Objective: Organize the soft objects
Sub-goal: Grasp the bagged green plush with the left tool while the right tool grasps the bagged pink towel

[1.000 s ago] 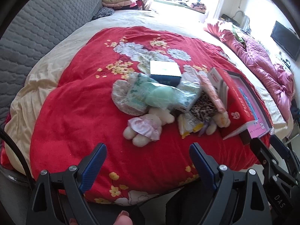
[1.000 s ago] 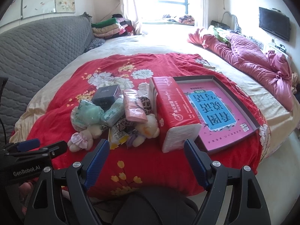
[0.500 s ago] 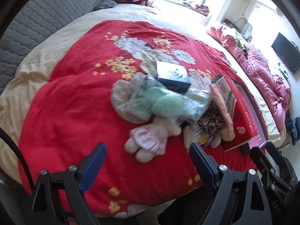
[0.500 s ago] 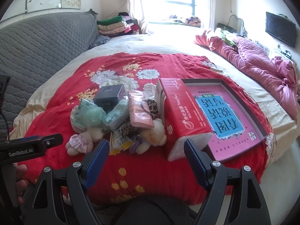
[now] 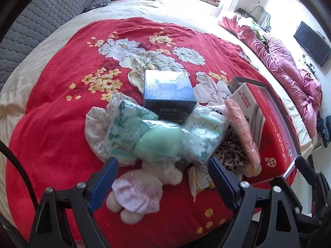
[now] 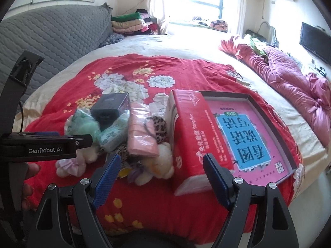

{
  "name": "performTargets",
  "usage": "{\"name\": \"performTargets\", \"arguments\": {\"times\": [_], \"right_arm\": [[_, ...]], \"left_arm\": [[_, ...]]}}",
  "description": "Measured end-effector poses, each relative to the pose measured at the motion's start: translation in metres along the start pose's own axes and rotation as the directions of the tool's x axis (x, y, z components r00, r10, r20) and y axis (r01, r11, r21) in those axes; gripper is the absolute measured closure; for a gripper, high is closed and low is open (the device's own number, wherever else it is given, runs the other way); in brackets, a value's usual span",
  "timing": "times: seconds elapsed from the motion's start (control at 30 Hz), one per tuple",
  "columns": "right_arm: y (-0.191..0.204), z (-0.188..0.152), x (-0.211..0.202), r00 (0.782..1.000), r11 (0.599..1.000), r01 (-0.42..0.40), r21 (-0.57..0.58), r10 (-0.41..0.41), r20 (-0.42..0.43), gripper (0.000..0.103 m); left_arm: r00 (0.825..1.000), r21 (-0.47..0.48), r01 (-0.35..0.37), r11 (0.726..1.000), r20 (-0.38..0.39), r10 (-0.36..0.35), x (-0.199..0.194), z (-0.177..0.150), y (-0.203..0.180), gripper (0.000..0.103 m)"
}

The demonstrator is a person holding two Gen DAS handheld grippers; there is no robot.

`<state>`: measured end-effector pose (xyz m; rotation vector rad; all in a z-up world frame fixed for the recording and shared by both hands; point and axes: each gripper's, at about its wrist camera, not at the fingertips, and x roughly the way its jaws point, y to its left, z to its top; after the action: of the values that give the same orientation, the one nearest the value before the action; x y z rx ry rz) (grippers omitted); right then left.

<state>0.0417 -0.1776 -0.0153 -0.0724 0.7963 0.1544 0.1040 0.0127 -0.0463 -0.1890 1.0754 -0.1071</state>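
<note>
Bare red blanket (image 5: 51, 107) left of pile, tissue pack (image 6: 190, 136) walling its right

We count two plush toys (image 5: 136, 194) (image 6: 159, 165), three green tissue packs (image 5: 124, 132) (image 5: 161, 144) (image 5: 206, 130), one pink pack (image 6: 140, 132), one dark box (image 5: 168, 92), one red tissue box (image 6: 192, 136), one pink tray (image 6: 248, 132).

Bedspread (image 5: 62, 107): red, white-and-yellow floral print. Box (image 5: 168, 92): dark blue. Tissue pack (image 6: 192, 136): red. Scrunchie (image 5: 229, 153): leopard print. Headboard (image 6: 53, 35): grey, quilted.

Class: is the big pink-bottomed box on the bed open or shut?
Open. The box has no lid on; its pink printed bottom and raised grey rim show.
</note>
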Motion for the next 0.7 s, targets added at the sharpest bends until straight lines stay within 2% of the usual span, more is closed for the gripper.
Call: {"name": "performTargets", "arguments": {"times": [0.47, 0.7], "right_arm": [[0.022, 0.025, 0.047, 0.999, 0.995, 0.000, -0.103, -0.005, -0.046, 0.022], [0.031, 0.026, 0.073, 0.995, 0.988, -0.014, -0.155, -0.003, -0.104, 0.053]], "left_arm": [[0.998, -0.005, 0.062, 0.998, -0.028, -0.062, 0.017, 0.005, 0.014, 0.028], [0.995, -0.015, 0.092, 0.996, -0.037, -0.093, 0.024, 0.008, 0.016, 0.036]]}}
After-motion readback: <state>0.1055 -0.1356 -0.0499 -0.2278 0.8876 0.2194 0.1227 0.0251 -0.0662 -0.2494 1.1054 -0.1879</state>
